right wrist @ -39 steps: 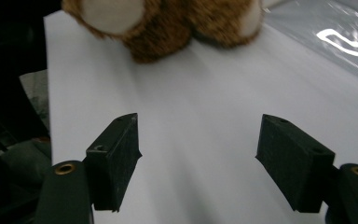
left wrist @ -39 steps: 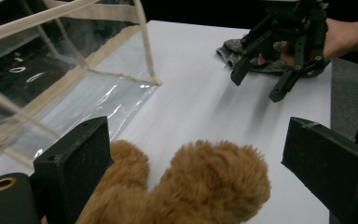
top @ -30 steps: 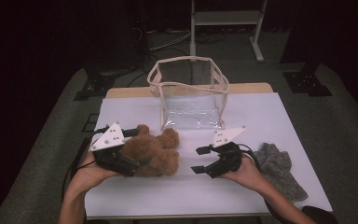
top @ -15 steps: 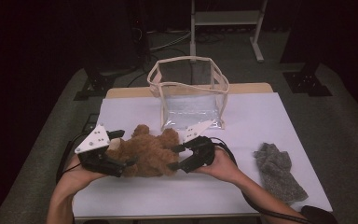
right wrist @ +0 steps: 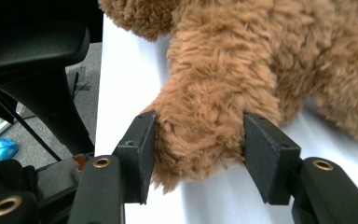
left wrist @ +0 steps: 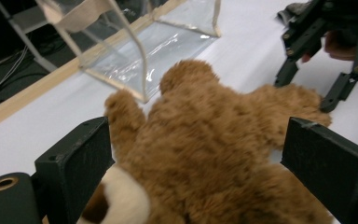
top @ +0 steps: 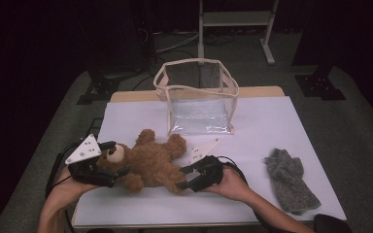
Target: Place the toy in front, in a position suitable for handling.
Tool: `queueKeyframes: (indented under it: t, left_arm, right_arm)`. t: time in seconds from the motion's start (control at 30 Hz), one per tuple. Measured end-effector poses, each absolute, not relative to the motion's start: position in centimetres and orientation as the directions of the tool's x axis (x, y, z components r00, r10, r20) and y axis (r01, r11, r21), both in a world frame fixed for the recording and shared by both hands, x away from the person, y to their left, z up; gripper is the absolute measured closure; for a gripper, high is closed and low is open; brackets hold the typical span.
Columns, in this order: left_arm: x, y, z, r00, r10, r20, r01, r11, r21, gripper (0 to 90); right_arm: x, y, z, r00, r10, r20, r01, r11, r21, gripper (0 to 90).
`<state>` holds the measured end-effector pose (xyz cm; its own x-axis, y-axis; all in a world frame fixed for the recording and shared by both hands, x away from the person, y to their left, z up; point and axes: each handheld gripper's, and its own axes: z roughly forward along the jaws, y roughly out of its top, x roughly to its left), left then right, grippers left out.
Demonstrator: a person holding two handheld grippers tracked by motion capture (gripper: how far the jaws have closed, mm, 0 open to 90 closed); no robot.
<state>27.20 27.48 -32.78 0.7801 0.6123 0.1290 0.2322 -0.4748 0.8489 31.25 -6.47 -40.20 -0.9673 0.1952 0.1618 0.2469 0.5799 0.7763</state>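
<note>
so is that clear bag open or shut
Open: the clear bag stands upright behind the teddy bear, its cream-trimmed mouth spread wide, with nothing visible inside.

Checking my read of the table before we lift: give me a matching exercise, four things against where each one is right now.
Things:
1. teddy bear
2. clear bag
3. grey sock
4. right gripper

Places:
A. standing open at the table's far middle
B. jaws around the bear's leg
C. lying between both grippers
D. lying at the table's right edge

Pairs: 1-C, 2-A, 3-D, 4-B
</note>
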Motion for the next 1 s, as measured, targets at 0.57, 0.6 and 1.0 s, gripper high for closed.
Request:
queueKeyframes:
  t: [0.57,0.6,1.0]
  left_arm:
    - [29.0,30.3,-35.5,0.754,0.653,0.072,0.303,-0.444,0.843,11.4]
    - [29.1,30.3,-35.6,0.757,0.649,0.066,0.305,-0.442,0.844,11.5]
    - [29.3,29.4,-35.1,0.776,0.627,0.074,0.284,-0.452,0.846,11.4]
  right_arm:
    - [30.7,-6.6,-42.0,-0.961,0.187,0.203,0.276,0.597,0.753,46.6]
    - [30.9,-6.7,-41.8,-0.957,0.195,0.216,0.291,0.587,0.756,44.3]
    - [32.4,-6.3,-39.8,-0.942,0.254,0.219,0.326,0.544,0.773,31.9]
